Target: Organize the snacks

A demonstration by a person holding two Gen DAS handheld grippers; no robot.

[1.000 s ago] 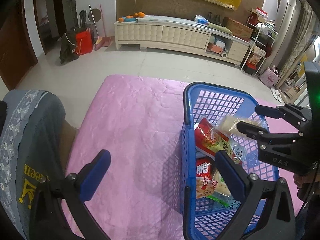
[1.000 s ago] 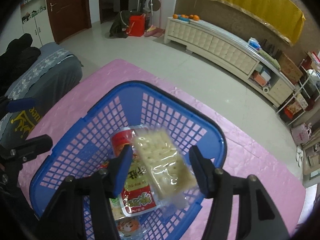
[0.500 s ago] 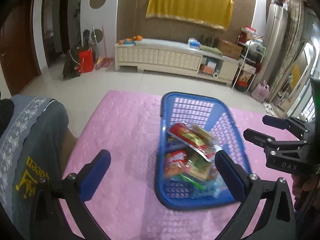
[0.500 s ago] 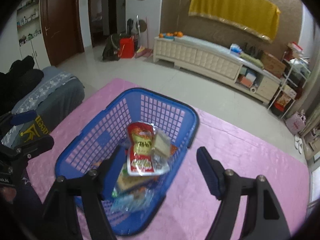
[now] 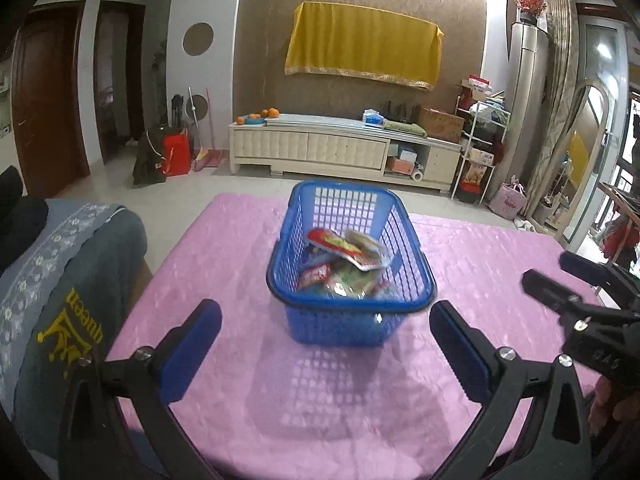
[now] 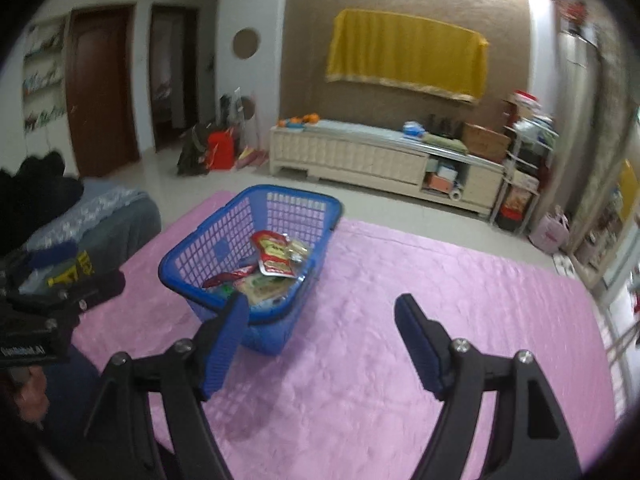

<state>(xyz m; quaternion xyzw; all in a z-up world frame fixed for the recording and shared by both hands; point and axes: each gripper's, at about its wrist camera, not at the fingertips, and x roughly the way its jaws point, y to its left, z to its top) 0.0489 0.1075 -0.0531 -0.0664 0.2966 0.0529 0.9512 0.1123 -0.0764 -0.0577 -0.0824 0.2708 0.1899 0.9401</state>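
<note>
1. Whereas a second ago the right gripper [image 6: 320, 320] hung directly over the basket with a cracker packet between its fingers, both grippers now sit pulled back at the bottom of their frames, and the whole blue basket [image 5: 352, 312] shows ahead of them.
2. Nearest the lens in the left wrist view, the left gripper [image 5: 326, 322] has its blue-padded fingers spread wide with nothing between them.
3. The right gripper is likewise parted and empty; its left finger [image 6: 226, 344] overlaps the basket's near corner in the right wrist view, though whether it touches I cannot tell.
4. In the left wrist view the right gripper's black frame also shows at the right edge, beside the basket and apart from it.
5. The basket stands upright on the pink tablecloth [image 5: 280, 380], at frame centre in the left view; its long axis runs away from the camera toward the far wall.
6. Snack packets [image 5: 344, 264] lie piled inside, a red packet [image 6: 274, 258] on top, tilted.
7. At lower left a grey cloth with yellow lettering [image 5: 68, 320] lies beside the table.
8. Farther off, a cream cabinet [image 5: 328, 152] spans mid-frame, with a yellow cloth [image 5: 362, 52] hanging on the wall above.
</note>
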